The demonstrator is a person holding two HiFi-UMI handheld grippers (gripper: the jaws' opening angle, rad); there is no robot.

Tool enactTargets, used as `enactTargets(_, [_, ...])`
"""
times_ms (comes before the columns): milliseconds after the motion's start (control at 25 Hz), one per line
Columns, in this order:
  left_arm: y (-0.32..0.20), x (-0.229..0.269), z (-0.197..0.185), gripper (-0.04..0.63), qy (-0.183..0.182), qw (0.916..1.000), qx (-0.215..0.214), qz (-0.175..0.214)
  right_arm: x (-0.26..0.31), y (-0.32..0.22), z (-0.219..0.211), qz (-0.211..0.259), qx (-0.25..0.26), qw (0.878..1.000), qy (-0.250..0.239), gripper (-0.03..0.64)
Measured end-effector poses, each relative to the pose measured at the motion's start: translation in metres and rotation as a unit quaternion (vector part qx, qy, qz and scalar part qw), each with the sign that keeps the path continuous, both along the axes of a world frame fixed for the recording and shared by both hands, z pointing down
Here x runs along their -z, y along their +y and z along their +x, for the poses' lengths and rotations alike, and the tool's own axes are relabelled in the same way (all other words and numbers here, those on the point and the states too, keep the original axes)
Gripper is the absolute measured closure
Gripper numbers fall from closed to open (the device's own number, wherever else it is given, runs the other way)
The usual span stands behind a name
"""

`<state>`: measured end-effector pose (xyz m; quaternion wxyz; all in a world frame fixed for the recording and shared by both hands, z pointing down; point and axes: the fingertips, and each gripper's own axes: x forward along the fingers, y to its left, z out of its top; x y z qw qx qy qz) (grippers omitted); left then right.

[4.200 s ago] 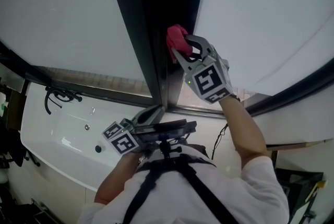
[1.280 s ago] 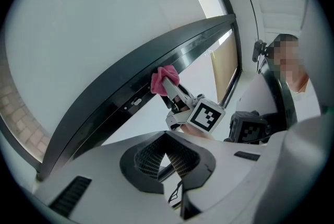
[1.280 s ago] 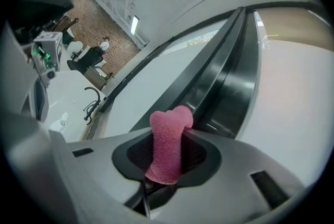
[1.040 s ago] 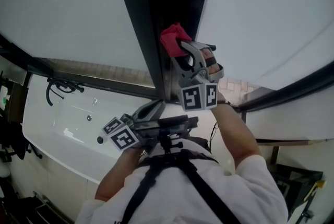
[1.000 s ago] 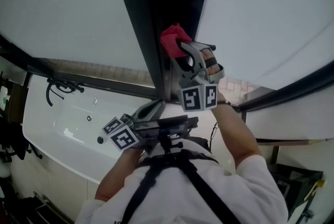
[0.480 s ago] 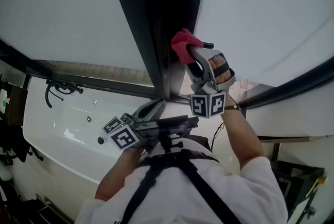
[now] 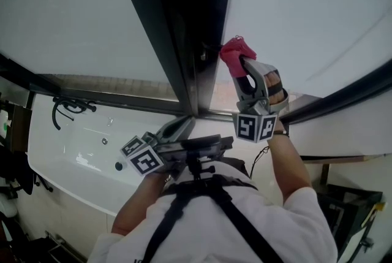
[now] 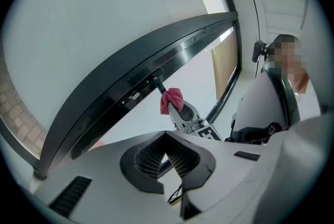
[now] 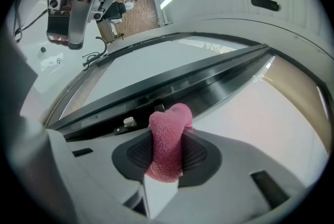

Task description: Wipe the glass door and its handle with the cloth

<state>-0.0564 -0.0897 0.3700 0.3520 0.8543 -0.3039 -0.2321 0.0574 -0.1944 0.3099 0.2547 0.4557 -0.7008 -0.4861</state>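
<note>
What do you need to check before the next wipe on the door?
1. The pink cloth is clamped in the right tool: ok.
2. The cloth is up by the door handle: ok.
3. The cloth is actually pressing on the handle: cannot tell.
4. The left tool is shut, empty and held low, away from the door: ok.
5. The glass is wiped clean: cannot tell.
</note>
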Motion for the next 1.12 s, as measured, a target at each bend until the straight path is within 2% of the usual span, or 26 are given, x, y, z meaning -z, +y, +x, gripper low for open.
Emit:
enactTargets(240, [0.000, 0.000, 0.001, 0.603, 0.000, 1.0000, -0.002, 0.000, -0.012, 0.003, 0.039, -0.037, -0.054, 0.996, -0.053, 0.515])
enactTargets(480, [-0.001, -0.003, 0.004, 0.603, -0.004, 0.9999, -0.006, -0.008, -0.043, 0.004, 0.075, -0.104, -0.097, 0.984, -0.104, 0.515])
enactTargets(600, [0.000, -0.002, 0.007, 0.603, -0.008, 0.9999, -0.011, -0.009, -0.054, 0.008, 0.061, -0.123, -0.078, 0.982, -0.117, 0.515])
enactTargets(720, [0.001, -0.002, 0.009, 0.603, -0.013, 0.9998, -0.012, -0.010, -0.058, 0.010, 0.027, -0.128, -0.032, 0.984, -0.116, 0.515])
enactTargets(880, [0.002, -0.001, 0.006, 0.603, -0.016, 0.9998, -0.004, -0.010, -0.055, -0.003, -0.017, -0.109, 0.019, 0.989, -0.099, 0.515])
enactTargets(1120, [0.007, -0.005, -0.006, 0.603, -0.016, 0.9994, 0.025, -0.018, -0.040, -0.023, -0.045, -0.065, 0.046, 0.994, -0.074, 0.515])
